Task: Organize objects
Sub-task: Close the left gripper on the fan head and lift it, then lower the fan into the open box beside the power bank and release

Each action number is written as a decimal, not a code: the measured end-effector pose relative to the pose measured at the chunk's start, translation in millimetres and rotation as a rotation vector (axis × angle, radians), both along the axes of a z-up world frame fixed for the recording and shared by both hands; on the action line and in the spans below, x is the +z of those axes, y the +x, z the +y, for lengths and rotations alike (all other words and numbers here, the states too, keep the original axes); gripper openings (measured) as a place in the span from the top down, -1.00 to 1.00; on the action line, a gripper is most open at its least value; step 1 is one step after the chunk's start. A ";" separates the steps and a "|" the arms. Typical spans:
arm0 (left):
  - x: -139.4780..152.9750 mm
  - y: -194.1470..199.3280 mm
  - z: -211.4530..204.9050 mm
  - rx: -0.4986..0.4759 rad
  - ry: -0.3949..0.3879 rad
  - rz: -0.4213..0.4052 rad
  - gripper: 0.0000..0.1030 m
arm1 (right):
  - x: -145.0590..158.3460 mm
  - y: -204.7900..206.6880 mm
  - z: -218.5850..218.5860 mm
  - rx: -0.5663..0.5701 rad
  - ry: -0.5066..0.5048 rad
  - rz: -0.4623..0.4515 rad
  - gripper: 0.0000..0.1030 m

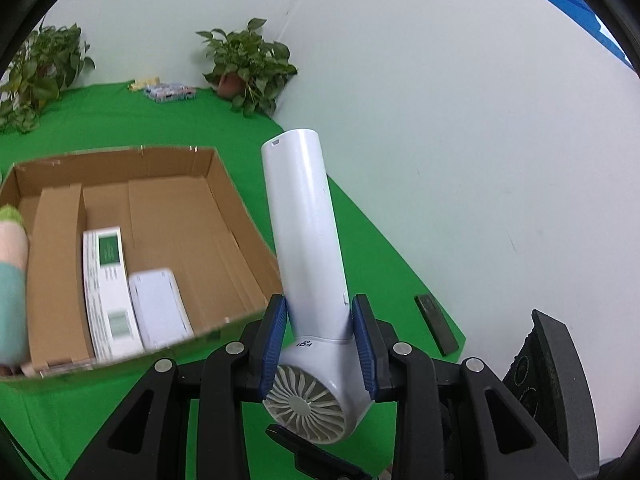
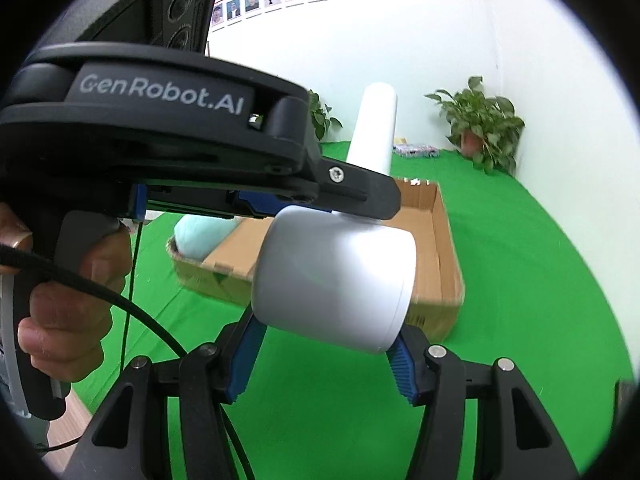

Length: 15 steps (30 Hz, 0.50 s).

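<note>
A white hair dryer [image 1: 308, 240] is up in the air over the green cloth. My left gripper [image 1: 319, 300] is shut on it where the handle meets the head, and the handle points away and upward. The fan grille [image 1: 306, 404] faces the camera. In the right wrist view my right gripper [image 2: 328, 328] is shut on the dryer's barrel [image 2: 336, 276], a blue pad on each side. A person's hand [image 2: 68, 312] holds the left gripper's body [image 2: 160, 128] above it. An open cardboard box [image 1: 224, 208] lies to the left.
The box holds a white carton with green labels [image 1: 108, 280], a flat white box [image 1: 160, 308] and a pastel plush toy [image 1: 12, 280]. Potted plants [image 1: 248, 68] [image 1: 40, 72] and small packs [image 1: 170, 91] stand at the back. A black flat object [image 1: 436, 324] lies near the wall.
</note>
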<state>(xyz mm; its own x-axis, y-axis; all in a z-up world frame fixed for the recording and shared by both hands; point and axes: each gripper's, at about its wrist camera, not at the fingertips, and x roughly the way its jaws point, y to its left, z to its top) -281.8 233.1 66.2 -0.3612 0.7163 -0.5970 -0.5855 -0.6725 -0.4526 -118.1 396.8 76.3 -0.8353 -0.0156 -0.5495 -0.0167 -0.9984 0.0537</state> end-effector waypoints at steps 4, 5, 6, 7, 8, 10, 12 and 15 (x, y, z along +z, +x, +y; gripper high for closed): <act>41.8 -0.7 -0.1 0.024 -0.001 0.016 0.41 | 19.0 -37.9 9.8 0.020 0.003 -0.024 -0.08; 48.0 -4.6 -1.0 0.024 -0.005 0.012 0.41 | 21.0 -44.3 11.4 0.025 -0.003 -0.032 -0.08; 49.3 -17.0 0.1 0.024 -0.014 -0.001 0.41 | 23.1 -52.1 14.3 0.029 -0.009 -0.042 -0.08; 52.8 -19.5 -0.3 0.029 -0.017 -0.011 0.41 | 24.2 -57.9 14.9 0.033 -0.017 -0.057 -0.08; 53.3 -28.8 0.1 0.034 -0.025 -0.027 0.41 | 23.8 -67.4 18.3 0.037 -0.033 -0.070 -0.08; 51.3 -44.5 -0.4 0.045 -0.040 -0.060 0.41 | 21.5 -81.1 20.4 0.049 -0.040 -0.098 -0.08; 38.9 -63.6 -1.0 0.053 -0.041 -0.092 0.41 | 16.3 -101.0 28.8 0.067 -0.054 -0.141 -0.08; 18.2 -94.2 1.8 0.057 -0.042 -0.160 0.41 | 6.2 -117.2 35.7 0.080 -0.072 -0.214 -0.08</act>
